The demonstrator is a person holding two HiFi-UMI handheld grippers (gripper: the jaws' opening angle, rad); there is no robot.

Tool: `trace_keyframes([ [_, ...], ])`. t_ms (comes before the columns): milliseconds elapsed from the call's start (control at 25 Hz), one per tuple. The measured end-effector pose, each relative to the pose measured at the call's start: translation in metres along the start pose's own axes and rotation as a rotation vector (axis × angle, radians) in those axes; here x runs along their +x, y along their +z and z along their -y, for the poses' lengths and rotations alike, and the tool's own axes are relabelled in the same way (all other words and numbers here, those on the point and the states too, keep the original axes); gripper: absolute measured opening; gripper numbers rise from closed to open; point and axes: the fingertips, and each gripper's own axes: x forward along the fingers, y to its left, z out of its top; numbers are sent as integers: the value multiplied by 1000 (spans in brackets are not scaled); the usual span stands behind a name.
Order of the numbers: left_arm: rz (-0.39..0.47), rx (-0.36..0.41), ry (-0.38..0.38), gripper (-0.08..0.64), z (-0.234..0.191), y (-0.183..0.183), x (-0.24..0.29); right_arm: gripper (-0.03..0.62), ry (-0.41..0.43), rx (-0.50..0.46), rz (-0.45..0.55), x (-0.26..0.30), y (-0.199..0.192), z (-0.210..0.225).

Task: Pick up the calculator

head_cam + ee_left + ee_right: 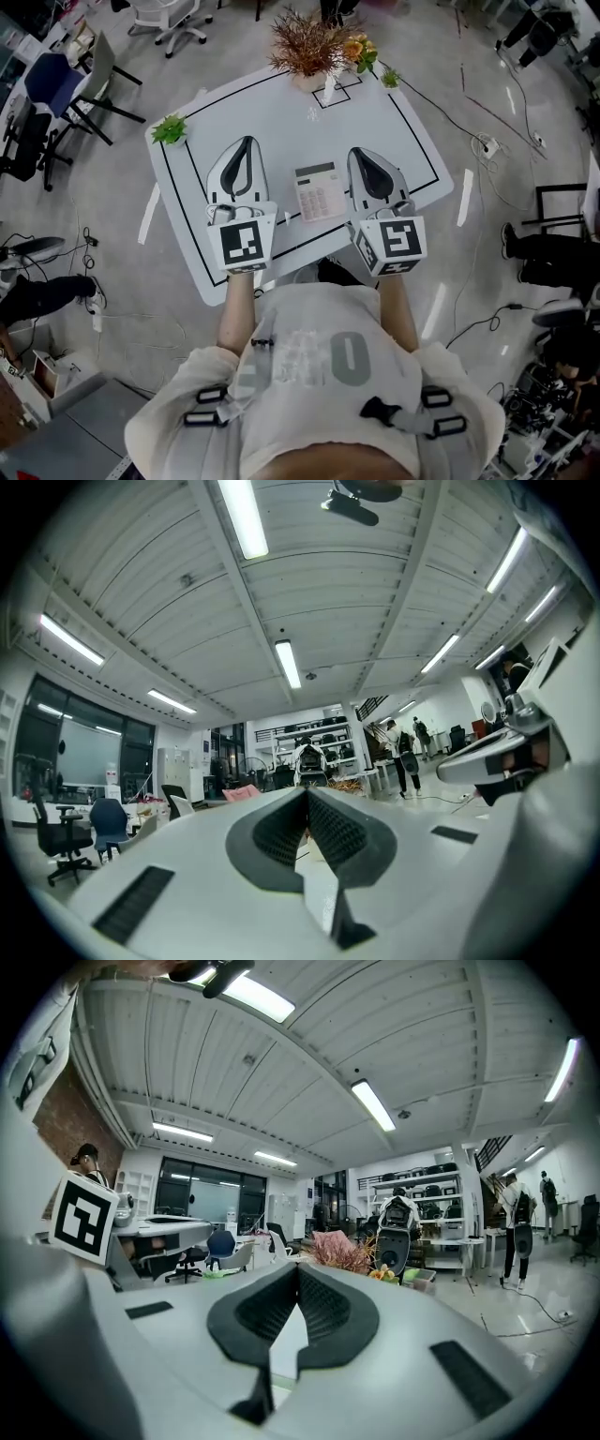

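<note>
In the head view the calculator, white with a dark screen at its far end, lies flat on the white table. It sits between my two grippers, touched by neither. My left gripper hovers just left of it, jaws shut and empty. Just right of it is my right gripper, also shut with nothing in it. Both point away from me, roughly level. In the left gripper view and the right gripper view the ribbed pads meet at the tips; the calculator is hidden there.
A dried brown plant and orange flowers stand at the table's far edge. Small green plants sit at the left corner and far right. A black line frames the tabletop. Office chairs stand at left, and cables lie on the floor at right.
</note>
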Motion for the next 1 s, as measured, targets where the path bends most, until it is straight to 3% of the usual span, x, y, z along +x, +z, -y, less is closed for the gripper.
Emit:
trace_keyframes([
  [160,7,10,-9,20,1,0,9,4,36,34,11,8,0,1],
  [200,5,10,-11,20,2,-1,12,84,62,57,14,11,0,-1],
  [240,3,10,-15,20,3,-2,14,269,95,78,15,14,0,-3],
  [280,0,10,-18,20,4,-3,15,344,124,90,18,16,0,-5],
  [360,-5,9,-25,20,7,-4,17,413,146,101,18,19,-1,-6],
  [640,-27,-8,-33,20,13,-10,19,445,150,213,2,21,-9,8],
  [1000,-42,-13,-25,20,7,-16,21,443,231,197,-52,32,-17,8],
])
